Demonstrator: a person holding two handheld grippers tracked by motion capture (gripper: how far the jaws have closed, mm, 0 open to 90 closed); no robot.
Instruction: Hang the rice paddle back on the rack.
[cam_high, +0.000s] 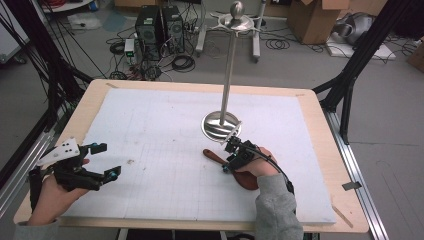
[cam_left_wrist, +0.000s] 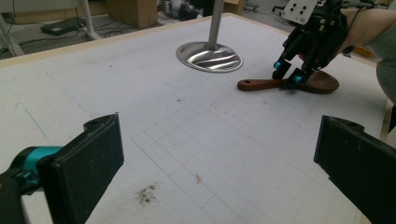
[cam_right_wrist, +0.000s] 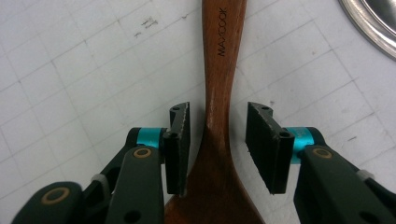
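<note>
High view: my left gripper (cam_high: 106, 161) hovers over the near-left part of the white gridded mat (cam_high: 165, 130), jaws spread wide with nothing between them. My right gripper (cam_high: 229, 161) points down at a wooden spatula (cam_high: 220, 159) lying flat on the mat, just in front of the round base of a metal stand (cam_high: 221, 125) whose pole rises to a ball top. The mat lies on a wooden table (cam_high: 95, 100).

Left gripper view: my own jaws stand far apart at the lower corners. It adds a side look at the right gripper (cam_left_wrist: 287, 72), its tips at the spatula (cam_left_wrist: 261, 84), and a dark smudge (cam_left_wrist: 147, 193) on the mat.

Right gripper view: the right gripper (cam_right_wrist: 218, 140) straddles the spatula's (cam_right_wrist: 222, 84) neck, jaws open, a gap on each side. Printed lettering shows on the handle.

Room, high view: two computer towers (cam_high: 160, 30), cables and cardboard boxes (cam_high: 312, 17) stand on the grey floor beyond.
</note>
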